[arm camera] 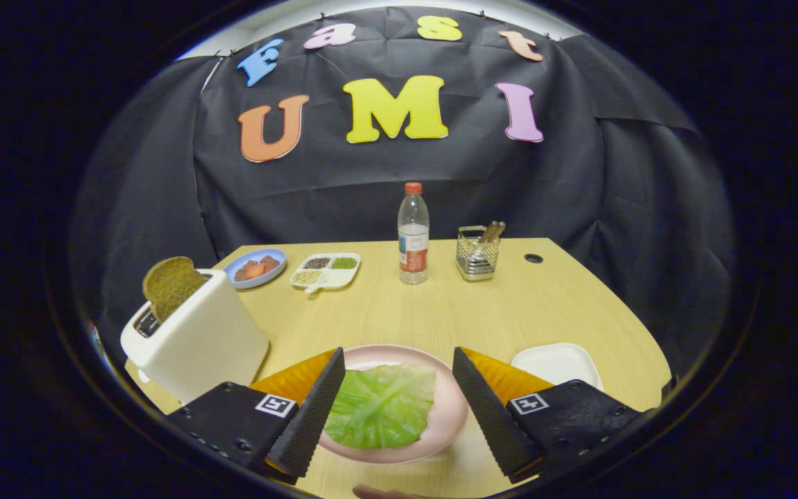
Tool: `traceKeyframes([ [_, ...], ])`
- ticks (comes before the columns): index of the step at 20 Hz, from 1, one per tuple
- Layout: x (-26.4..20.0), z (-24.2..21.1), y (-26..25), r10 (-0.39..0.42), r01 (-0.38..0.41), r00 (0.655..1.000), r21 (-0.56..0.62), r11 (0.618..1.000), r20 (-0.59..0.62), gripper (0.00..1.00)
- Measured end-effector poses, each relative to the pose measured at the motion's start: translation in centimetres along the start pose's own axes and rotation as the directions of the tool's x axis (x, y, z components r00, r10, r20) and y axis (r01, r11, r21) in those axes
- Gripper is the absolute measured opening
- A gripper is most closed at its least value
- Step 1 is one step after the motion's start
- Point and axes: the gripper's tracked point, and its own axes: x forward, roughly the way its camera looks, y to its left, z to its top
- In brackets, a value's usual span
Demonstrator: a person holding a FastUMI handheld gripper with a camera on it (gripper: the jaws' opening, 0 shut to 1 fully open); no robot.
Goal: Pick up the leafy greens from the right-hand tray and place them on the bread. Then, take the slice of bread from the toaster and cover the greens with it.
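Note:
A green lettuce leaf (382, 407) lies flat on a pink plate (449, 409), covering what is under it. My gripper (399, 388) hovers over the plate, open, with the leaf between its two black fingers (312, 416) and neither finger touching it. A white toaster (194, 336) stands to the left of the plate, beyond the left finger. A brown slice of bread (169, 283) sticks up out of its slot. A white tray (557, 364) lies to the right of the plate, past the right finger, with nothing seen in it.
At the back of the wooden table (440, 312) stand a water bottle (413, 235), a wire basket (479, 253) with utensils, a white divided dish (325, 272) and a blue plate (255, 267) with food. A cable hole (533, 258) is near the far right.

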Motion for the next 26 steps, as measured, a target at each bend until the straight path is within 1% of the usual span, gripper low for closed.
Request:
traceKeyframes([
  [6, -2.8, 6.2, 6.5, 0.049, -0.038, 0.994, -0.114, 0.993, 0.093, 0.96],
  [9, -3.4, 7.8, 11.4, 0.100, -0.085, 0.990, -0.144, 0.986, 0.101, 0.96],
  [12, -3.4, 9.3, 15.0, 0.119, -0.093, 0.986, -0.206, 0.974, 0.118, 0.96],
  [14, -3.2, 9.4, 17.4, 0.134, -0.109, 0.985, -0.213, 0.971, 0.106, 0.96],
  [17, -2.2, 9.0, 21.0, 0.177, -0.167, 0.983, -0.151, 0.974, 0.055, 0.96],
  [19, -1.1, 8.2, 22.4, 0.175, -0.172, 0.985, -0.136, 0.976, 0.008, 0.95],
  [22, 0.8, 6.7, 24.2, 0.150, -0.155, 0.988, -0.135, 0.979, -0.049, 0.96],
  [24, 1.7, 5.9, 25.2, 0.134, -0.145, 0.988, -0.151, 0.978, -0.077, 0.94],
  [26, 2.6, 5.4, 25.3, 0.096, -0.110, 0.991, -0.155, 0.982, -0.096, 0.92],
])
